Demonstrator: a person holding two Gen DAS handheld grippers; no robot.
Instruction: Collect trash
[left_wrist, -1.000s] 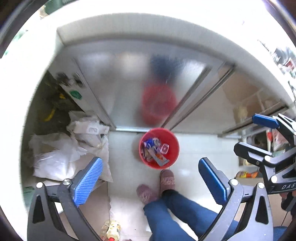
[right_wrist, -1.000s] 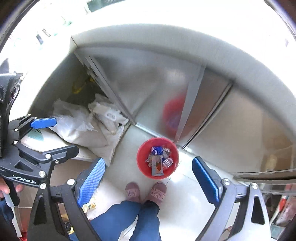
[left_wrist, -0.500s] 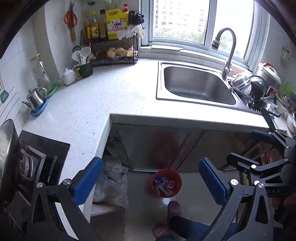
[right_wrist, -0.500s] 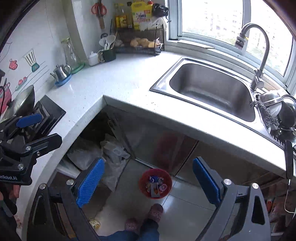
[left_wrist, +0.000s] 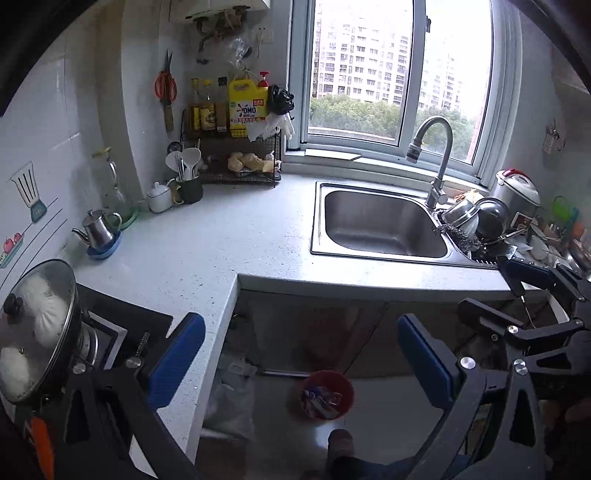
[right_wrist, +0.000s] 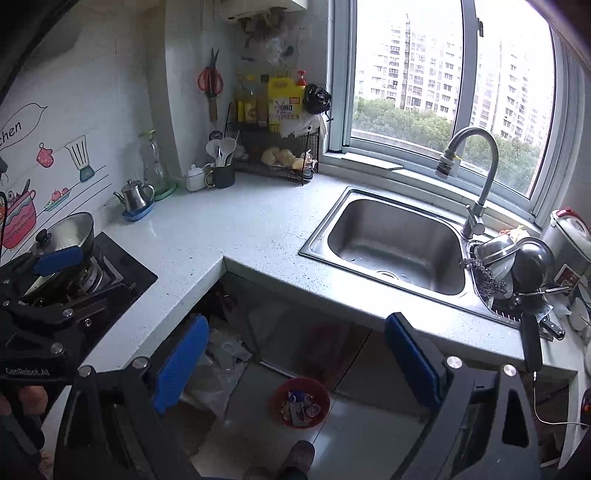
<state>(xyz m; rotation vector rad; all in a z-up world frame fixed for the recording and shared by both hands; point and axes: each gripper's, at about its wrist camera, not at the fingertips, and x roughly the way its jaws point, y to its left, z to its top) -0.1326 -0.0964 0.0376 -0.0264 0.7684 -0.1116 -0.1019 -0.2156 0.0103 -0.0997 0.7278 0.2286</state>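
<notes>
Both my grippers, left and right, have lifted from the red bin to the counter, jaws spread and empty; wrappers sit binned and I judge collecting nearly finished.

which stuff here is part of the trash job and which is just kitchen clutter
Part of the job:
round red plastic bin on the floor, holding wrappers
open left gripper
open right gripper

Just lying about:
small steel teapot
yellow detergent jug
steel sink

Steel sink in white countertop, faucet behind, kettle left.
</notes>
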